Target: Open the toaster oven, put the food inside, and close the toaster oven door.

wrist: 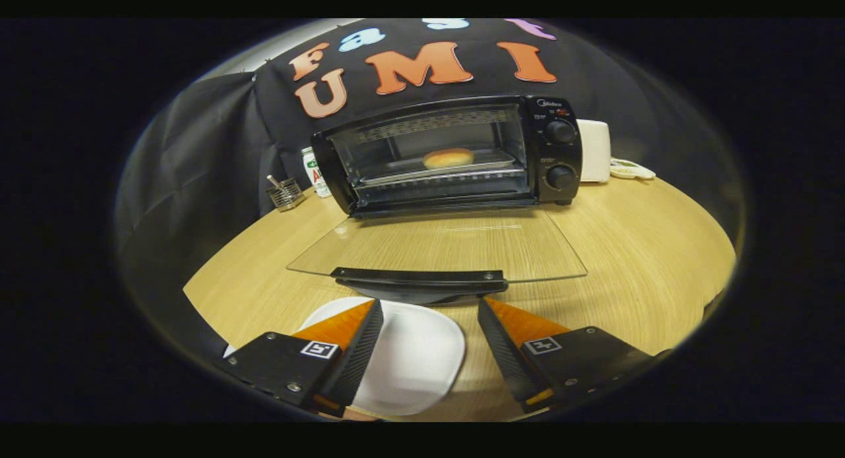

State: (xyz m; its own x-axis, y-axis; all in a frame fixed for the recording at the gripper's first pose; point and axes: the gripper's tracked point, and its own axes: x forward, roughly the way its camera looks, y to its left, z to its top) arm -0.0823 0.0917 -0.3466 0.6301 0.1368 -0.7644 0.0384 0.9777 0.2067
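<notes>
A black toaster oven (455,151) stands at the far side of the round wooden table (627,247). Its glass door (439,243) lies folded down flat toward me, with the black handle (417,276) at its near edge. A golden bun (448,158) rests on the tray (488,160) inside the oven. My gripper (429,306) is open, its fingers just short of the door handle with nothing between them. A bare white plate (409,356) lies on the table under the fingers, mostly beneath the left one.
Two black knobs (560,154) sit on the oven's right panel. A white appliance (594,151) and a small white dish (632,171) stand right of the oven. A can (317,173) and a small metal holder (286,194) stand left of it.
</notes>
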